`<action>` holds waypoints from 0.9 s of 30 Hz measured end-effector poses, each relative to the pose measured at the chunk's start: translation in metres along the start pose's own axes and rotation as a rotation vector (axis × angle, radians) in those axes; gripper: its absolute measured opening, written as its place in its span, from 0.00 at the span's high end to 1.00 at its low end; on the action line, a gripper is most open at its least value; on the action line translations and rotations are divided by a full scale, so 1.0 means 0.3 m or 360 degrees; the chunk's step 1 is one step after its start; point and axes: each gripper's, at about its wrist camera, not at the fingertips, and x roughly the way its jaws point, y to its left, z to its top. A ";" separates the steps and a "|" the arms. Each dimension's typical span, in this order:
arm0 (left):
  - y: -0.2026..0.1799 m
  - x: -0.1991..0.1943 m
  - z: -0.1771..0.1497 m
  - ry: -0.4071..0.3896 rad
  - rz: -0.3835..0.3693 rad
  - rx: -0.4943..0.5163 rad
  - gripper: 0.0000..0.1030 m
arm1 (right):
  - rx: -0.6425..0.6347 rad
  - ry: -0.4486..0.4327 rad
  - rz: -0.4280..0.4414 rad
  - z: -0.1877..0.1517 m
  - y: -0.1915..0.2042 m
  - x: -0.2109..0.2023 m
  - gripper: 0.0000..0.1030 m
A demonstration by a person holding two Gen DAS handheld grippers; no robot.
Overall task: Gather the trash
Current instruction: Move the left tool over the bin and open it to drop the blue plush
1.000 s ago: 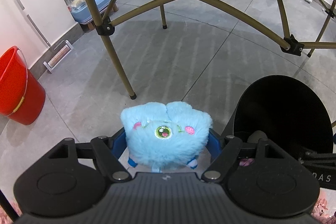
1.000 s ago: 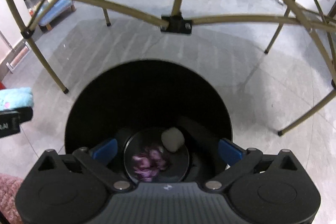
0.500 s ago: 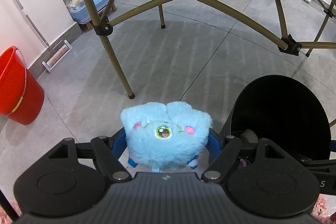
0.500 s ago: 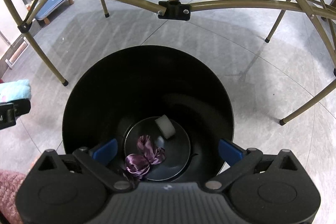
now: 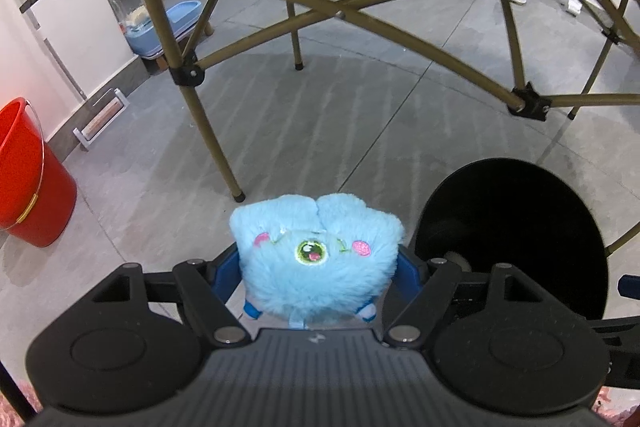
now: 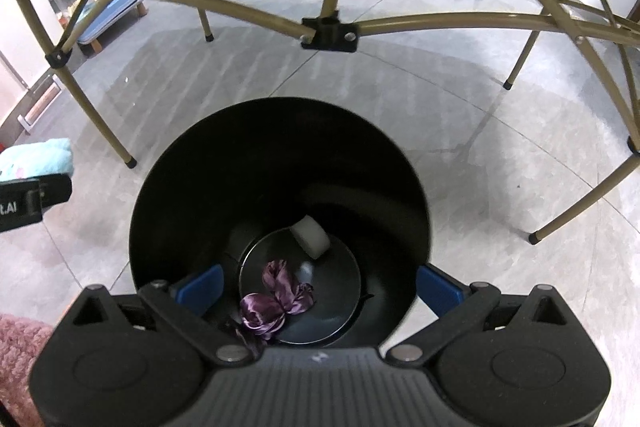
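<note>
The left claw (image 5: 318, 273) squeezes a fluffy blue toy (image 5: 316, 259) between its blue fingers (image 5: 224, 273). The black bin (image 5: 516, 227) sits at about 3 o'clock from the toy. The right claw (image 6: 318, 285) is wide and empty, right above the bin, where a purple ribbon (image 6: 276, 301) and a white lump (image 6: 311, 237) lie.

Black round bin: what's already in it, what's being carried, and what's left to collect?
Done: a purple satin scrunchie and a white foam block lie at the bottom of the black round bin. In hand: the left gripper clamps a fluffy blue plush toy beside the bin, not yet over it. The right gripper is open, empty. Left: dropping the toy in.
</note>
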 end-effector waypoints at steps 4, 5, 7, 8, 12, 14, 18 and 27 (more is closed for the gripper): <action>-0.023 -0.015 0.007 -0.0016 -0.0020 0.0015 0.27 | 0.0039 -0.0038 -0.0012 -0.005 -0.040 -0.034 0.00; -0.032 -0.017 0.007 -0.0017 -0.0025 0.0023 0.27 | 0.0048 -0.0047 -0.0015 -0.005 -0.051 -0.041 0.00; -0.052 -0.021 0.008 -0.0018 -0.0036 0.0038 0.27 | 0.0067 -0.0067 -0.0024 -0.005 -0.075 -0.057 0.00; -0.062 -0.022 0.009 -0.0019 -0.0042 0.0045 0.27 | 0.0077 -0.0076 -0.0028 -0.006 -0.087 -0.065 0.00; -0.099 -0.031 0.011 -0.0024 -0.0064 0.0072 0.27 | 0.0114 -0.0107 -0.0046 -0.013 -0.126 -0.089 0.00; -0.119 -0.034 0.011 -0.0024 -0.0071 0.0087 0.27 | 0.0132 -0.0120 -0.0054 -0.016 -0.146 -0.099 0.00; -0.158 -0.033 0.009 -0.0019 -0.0085 0.0115 0.27 | 0.0159 -0.0140 -0.0078 -0.023 -0.183 -0.117 0.00; -0.272 -0.030 -0.002 0.0009 -0.0110 0.0195 0.27 | 0.0246 -0.0195 -0.0129 -0.032 -0.276 -0.156 0.00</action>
